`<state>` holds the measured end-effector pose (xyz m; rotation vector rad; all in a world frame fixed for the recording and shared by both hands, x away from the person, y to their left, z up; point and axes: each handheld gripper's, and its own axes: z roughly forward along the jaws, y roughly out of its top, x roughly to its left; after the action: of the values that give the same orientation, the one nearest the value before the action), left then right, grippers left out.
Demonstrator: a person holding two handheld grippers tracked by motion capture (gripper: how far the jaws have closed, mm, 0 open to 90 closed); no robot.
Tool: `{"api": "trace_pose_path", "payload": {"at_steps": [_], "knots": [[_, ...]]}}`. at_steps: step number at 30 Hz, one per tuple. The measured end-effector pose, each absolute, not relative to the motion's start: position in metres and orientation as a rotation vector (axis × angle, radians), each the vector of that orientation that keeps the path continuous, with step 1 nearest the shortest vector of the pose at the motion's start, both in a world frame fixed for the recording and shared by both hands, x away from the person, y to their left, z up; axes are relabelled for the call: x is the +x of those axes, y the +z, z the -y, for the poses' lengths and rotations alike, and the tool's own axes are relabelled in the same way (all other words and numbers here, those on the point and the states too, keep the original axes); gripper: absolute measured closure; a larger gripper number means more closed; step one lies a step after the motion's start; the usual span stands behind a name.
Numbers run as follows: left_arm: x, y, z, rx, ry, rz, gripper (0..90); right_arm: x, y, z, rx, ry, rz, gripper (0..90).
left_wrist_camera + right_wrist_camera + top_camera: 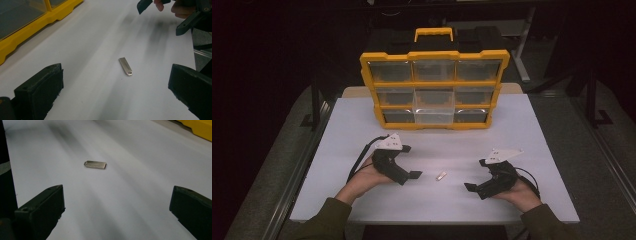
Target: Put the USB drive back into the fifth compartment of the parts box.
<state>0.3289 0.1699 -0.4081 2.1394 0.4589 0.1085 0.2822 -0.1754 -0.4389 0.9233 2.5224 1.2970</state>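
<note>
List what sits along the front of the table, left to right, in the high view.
left hand → left hand-held gripper → small metal USB stick → right hand-held gripper → right hand

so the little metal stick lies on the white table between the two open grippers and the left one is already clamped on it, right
Not clamped. The left gripper is open, and the metal stick lies free on the white table, ahead of its jaws, as the left gripper view shows. It does lie between the left gripper and the open right gripper.
</note>
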Motion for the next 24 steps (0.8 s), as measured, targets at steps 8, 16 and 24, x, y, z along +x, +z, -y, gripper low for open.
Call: {"api": "trace_pose_path", "payload": {"at_steps": [8,16,24], "knots": [[0.331,-0.407,-0.164,2.143,0.098,-0.445,0.0,0.282,-0.439,0.175,0.922,1.301,-2.522,0.0],[0.331,-0.405,-0.157,2.144,0.088,-0.430,0.0,0.282,-0.439,0.176,0.923,1.302,-2.522,0.0],[0.332,-0.405,-0.149,2.143,0.081,-0.423,0.0,0.282,-0.439,0.175,0.923,1.302,-2.521,0.0]]}}
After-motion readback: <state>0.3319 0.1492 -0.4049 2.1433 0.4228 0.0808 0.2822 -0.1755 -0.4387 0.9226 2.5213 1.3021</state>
